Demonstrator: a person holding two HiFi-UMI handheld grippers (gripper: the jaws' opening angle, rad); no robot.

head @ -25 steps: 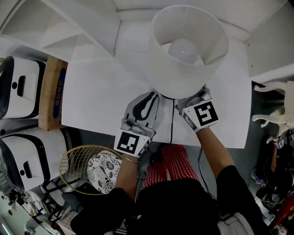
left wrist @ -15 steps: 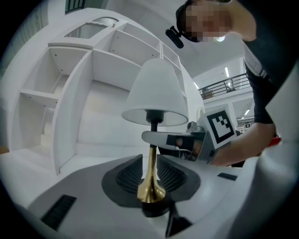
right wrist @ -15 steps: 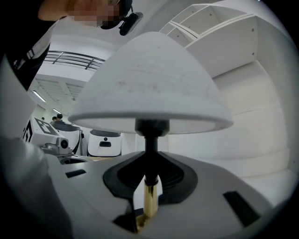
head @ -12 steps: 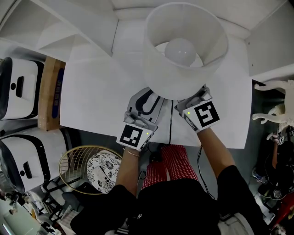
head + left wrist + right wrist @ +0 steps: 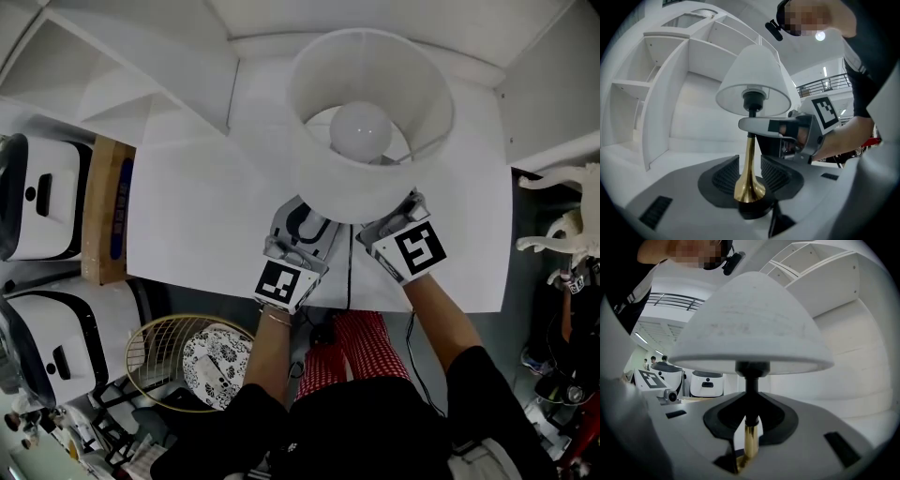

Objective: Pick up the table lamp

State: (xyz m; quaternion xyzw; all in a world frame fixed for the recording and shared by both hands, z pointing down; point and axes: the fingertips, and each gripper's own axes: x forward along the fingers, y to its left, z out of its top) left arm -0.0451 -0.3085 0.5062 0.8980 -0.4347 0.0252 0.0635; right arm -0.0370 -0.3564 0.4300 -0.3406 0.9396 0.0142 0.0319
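The left gripper (image 5: 750, 174) has just been opening, jaws now apart around the table lamp (image 5: 753, 89) stem at lower centre; the right gripper (image 5: 751, 427) clamps that stem, so it alone likely holds the lamp.

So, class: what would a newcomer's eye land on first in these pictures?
The table lamp's big white shade with its round bulb dominates the head view, over the white table. Below the shade, the right tongs are clamped on its gold stem, while the left tongs, which have just been opening, straddle the stem's flared foot without pressing it.
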